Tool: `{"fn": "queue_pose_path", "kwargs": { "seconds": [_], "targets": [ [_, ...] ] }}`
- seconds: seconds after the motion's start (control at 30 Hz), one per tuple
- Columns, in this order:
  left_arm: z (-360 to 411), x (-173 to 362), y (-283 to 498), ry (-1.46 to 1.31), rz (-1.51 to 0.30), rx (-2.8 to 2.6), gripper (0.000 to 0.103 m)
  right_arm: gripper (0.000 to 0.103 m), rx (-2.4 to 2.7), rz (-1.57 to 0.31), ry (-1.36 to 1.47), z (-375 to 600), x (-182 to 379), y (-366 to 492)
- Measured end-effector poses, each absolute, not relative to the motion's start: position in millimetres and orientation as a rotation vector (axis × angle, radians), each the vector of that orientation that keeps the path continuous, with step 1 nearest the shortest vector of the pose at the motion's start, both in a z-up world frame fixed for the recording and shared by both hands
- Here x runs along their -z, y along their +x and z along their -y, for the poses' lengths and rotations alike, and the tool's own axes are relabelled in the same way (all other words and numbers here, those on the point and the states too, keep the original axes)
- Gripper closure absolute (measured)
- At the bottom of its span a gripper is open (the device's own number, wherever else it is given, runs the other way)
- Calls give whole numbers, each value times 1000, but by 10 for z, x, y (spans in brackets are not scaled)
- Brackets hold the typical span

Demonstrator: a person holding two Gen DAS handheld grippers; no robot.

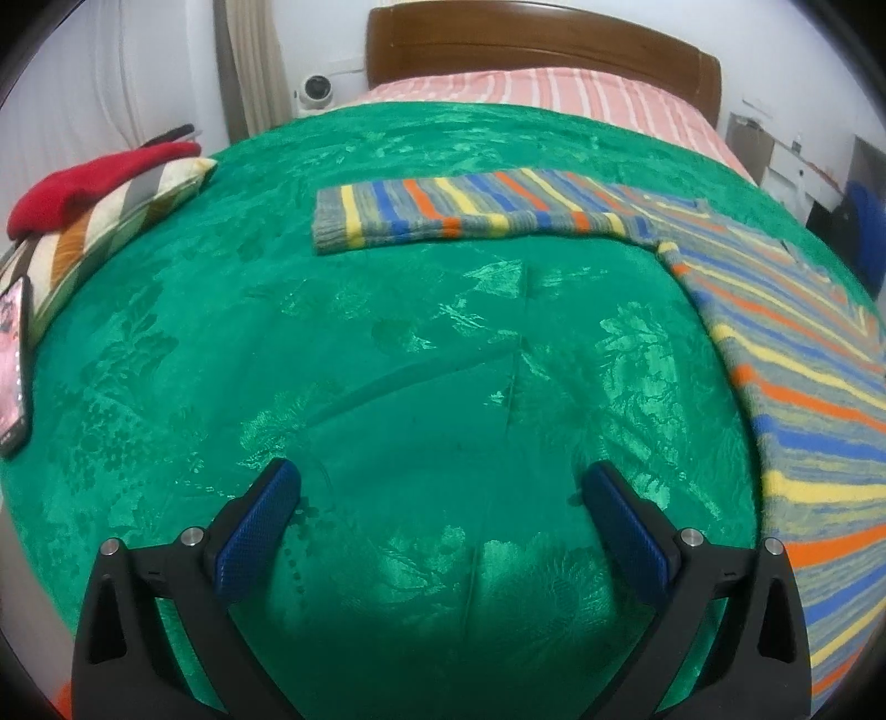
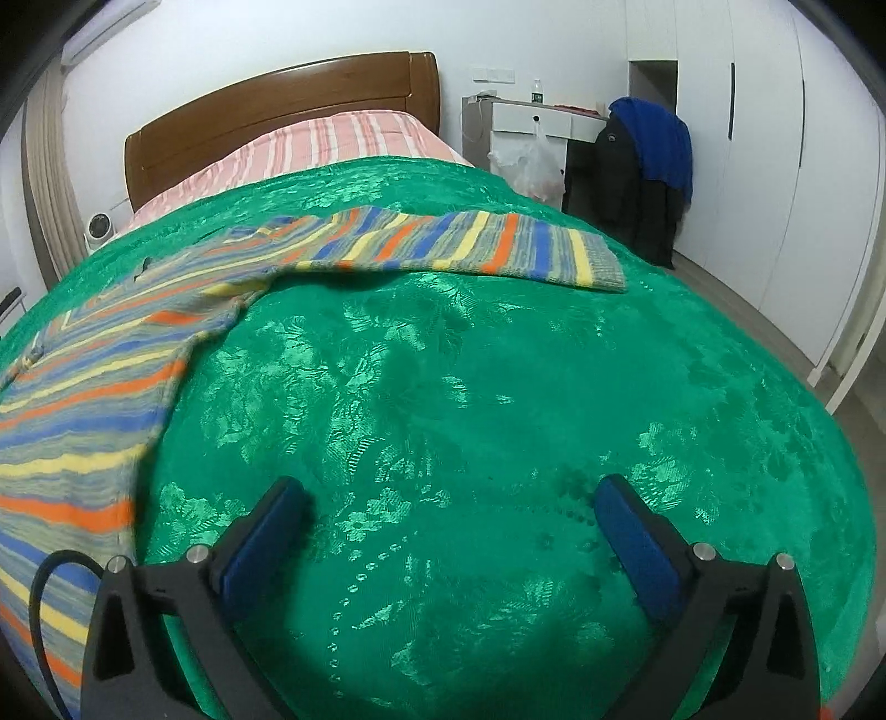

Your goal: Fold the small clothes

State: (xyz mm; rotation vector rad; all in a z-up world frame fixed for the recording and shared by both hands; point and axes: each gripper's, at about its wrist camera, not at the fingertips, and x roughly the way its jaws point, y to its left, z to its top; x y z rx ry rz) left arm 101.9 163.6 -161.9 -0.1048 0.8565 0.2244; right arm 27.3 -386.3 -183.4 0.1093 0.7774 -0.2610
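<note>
A small striped sweater (image 1: 786,354) in grey, blue, orange and yellow lies flat on the green bedspread (image 1: 387,360). In the left wrist view its body runs down the right side and one sleeve (image 1: 470,213) stretches left. In the right wrist view the sweater (image 2: 94,376) lies at the left with the other sleeve (image 2: 470,249) reaching right. My left gripper (image 1: 440,484) is open and empty above bare bedspread, left of the sweater. My right gripper (image 2: 451,498) is open and empty above the bedspread (image 2: 470,387), right of the sweater.
A striped pillow (image 1: 105,227) with a red garment (image 1: 94,185) on it and a phone (image 1: 14,360) lie at the bed's left edge. A wooden headboard (image 1: 542,50) and pink striped sheet (image 1: 554,91) are at the far end. A chair with dark clothes (image 2: 648,166) stands right of the bed.
</note>
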Motion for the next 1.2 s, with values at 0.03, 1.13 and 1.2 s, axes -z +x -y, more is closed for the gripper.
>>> {"fn": "queue_pose_path", "kwargs": {
  "seconds": [0.03, 1.13, 1.2],
  "targets": [
    [-1633, 1620, 1020, -102, -857, -226, 0, 0, 262, -775, 106, 3854, 1830, 263],
    [-1588, 1628, 1012, -79, -850, -244, 0, 0, 270, -763, 84, 3814, 1830, 260],
    [-1588, 1628, 1012, -79, -850, -244, 0, 0, 270, -764, 85, 3814, 1831, 259]
  ]
}}
